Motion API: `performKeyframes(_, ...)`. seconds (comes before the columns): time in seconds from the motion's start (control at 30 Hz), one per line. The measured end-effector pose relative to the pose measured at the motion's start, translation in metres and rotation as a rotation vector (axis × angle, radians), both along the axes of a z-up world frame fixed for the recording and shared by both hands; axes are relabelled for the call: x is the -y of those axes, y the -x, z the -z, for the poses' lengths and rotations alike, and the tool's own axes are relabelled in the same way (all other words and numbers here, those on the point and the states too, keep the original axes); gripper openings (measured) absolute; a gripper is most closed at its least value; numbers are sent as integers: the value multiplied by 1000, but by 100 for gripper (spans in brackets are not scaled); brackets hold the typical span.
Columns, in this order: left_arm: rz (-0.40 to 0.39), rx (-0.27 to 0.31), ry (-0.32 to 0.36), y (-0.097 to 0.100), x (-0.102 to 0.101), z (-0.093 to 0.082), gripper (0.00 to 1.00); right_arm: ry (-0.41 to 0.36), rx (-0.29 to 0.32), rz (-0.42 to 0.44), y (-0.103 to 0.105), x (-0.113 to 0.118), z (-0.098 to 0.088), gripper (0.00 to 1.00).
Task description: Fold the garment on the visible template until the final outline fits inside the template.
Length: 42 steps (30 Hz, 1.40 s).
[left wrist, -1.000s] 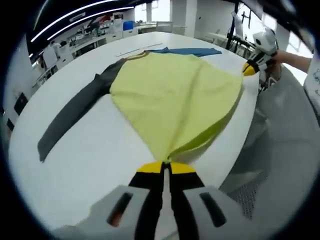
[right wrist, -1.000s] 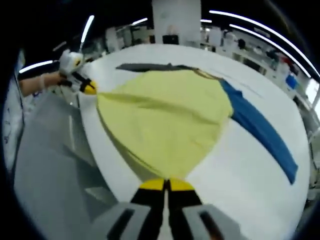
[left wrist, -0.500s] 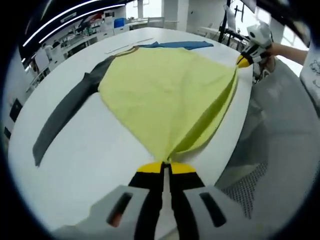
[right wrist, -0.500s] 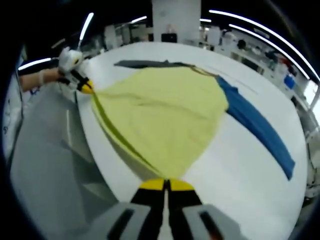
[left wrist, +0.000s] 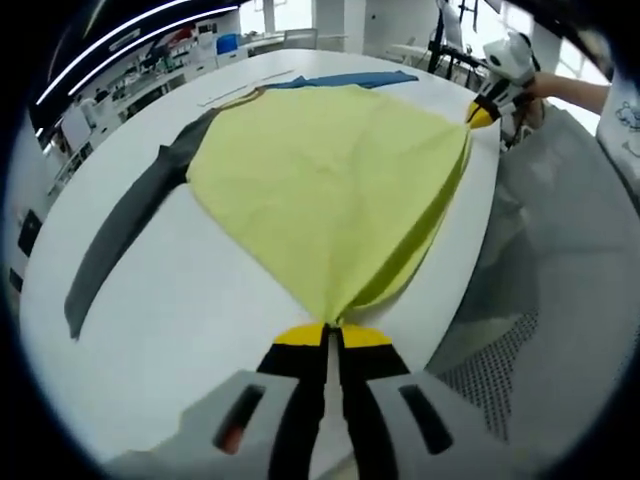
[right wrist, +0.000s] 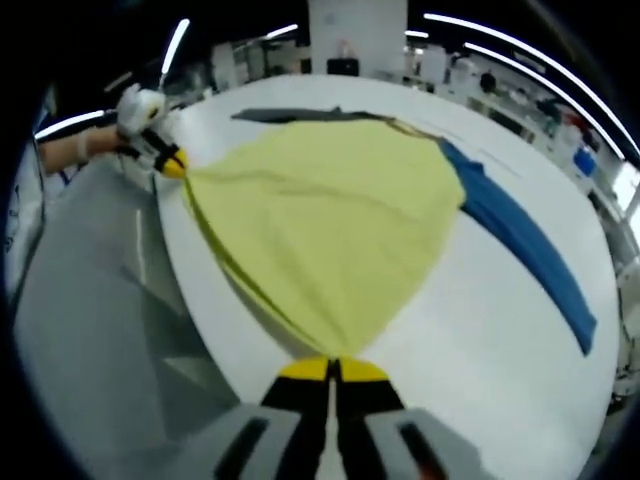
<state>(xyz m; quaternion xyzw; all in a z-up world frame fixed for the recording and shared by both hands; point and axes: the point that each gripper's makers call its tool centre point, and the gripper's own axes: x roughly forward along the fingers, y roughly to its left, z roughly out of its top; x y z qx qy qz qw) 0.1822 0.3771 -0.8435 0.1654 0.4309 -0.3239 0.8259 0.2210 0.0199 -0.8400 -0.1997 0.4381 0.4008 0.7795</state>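
Observation:
A long-sleeved shirt lies on the white table point(left wrist: 180, 300): yellow body point(left wrist: 330, 180), one grey sleeve point(left wrist: 120, 235), one blue sleeve point(right wrist: 520, 240). My left gripper point(left wrist: 328, 330) is shut on one corner of the yellow hem, lifted near the table's edge. My right gripper point(right wrist: 333, 362) is shut on the other hem corner. The hem edge is stretched taut between them above the table edge. In the left gripper view the right gripper point(left wrist: 482, 112) shows at the far end of the hem; in the right gripper view the left gripper point(right wrist: 170, 165) does.
Grey floor point(left wrist: 570, 270) lies beyond the table edge. A person's forearm point(right wrist: 75, 150) holds the far gripper. Workbenches and shelves point(left wrist: 140, 70) stand behind the table under strip lights.
Both grippers have lifted and pulled the hem tighter; the sagging fold along the table edge has straightened. The yellow body lies flatter.

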Motion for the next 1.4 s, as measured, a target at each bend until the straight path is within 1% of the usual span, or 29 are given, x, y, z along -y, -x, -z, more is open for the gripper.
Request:
performKeyframes(0.13,-3,3,4,0,0,1,1,-6,-11,0,0,0,2,0)
performKeyframes(0.3,-10,6,34,1,-2,1,2,-30,-2,9,-1,-1,0,0)
performKeyframes(0.33,-12,7,41,1,-2,0,3,-39,-10,-5,3,-3,-1,0)
performKeyframes(0.37,-14,8,43,1,-1,-1,4,-45,-7,-5,4,-3,-2,5)
performKeyframes(0.4,-15,13,44,1,-3,-1,7,-57,-6,-8,5,-3,-4,12)
performKeyframes(0.47,-23,30,57,0,-5,-4,15,-76,-15,3,7,-3,-6,19)
performKeyframes(0.5,-36,44,70,-2,-4,-7,19,-86,-4,2,5,-3,-8,22)
performKeyframes(0.53,-71,62,116,-5,-6,-10,24,-101,8,4,3,-3,-10,24)
performKeyframes(0.57,-86,69,132,-7,-8,-11,32,-112,10,10,3,-3,-12,27)
performKeyframes(0.6,-111,81,156,-9,-9,-13,39,-135,8,28,2,-6,-16,33)
performKeyframes(0.67,-159,135,230,-18,-10,-26,53,-181,24,54,-2,-11,-23,45)
performKeyframes(0.73,-201,140,264,-21,-13,-32,64,-206,27,74,-5,-12,-27,58)
performKeyframes(0.77,-219,144,300,-23,-12,-36,69,-225,29,102,-8,-13,-29,63)
performKeyframes(0.8,-230,155,323,-25,-12,-40,72,-240,39,104,-11,-14,-31,71)
performKeyframes(0.87,-258,164,354,-27,-14,-46,78,-256,57,124,-17,-14,-33,81)
performKeyframes(0.9,-273,179,376,-30,-14,-49,82,-259,64,137,-19,-13,-34,87)
performKeyframes(0.93,-274,181,398,-30,-11,-53,89,-261,62,137,-20,-13,-35,90)
performKeyframes(0.97,-281,174,406,-30,-8,-55,92,-265,69,142,-22,-12,-36,93)
performKeyframes(1.0,-285,180,409,-30,-10,-56,94,-266,78,149,-25,-12,-37,96)
performKeyframes(1.07,-290,193,417,-32,-11,-58,99,-276,79,173,-30,-9,-38,99)
performKeyframes(1.2,-302,211,429,-36,-13,-62,99,-298,86,209,-39,-5,-42,99)
performKeyframes(1.27,-305,211,430,-36,-13,-62,99,-313,96,238,-47,1,-45,99)
performKeyframes(1.33,-309,217,435,-37,-13,-63,99,-331,116,279,-59,9,-50,99)
performKeyframes(1.4,-317,220,445,-38,-13,-64,99,-354,135,327,-76,23,-52,99)
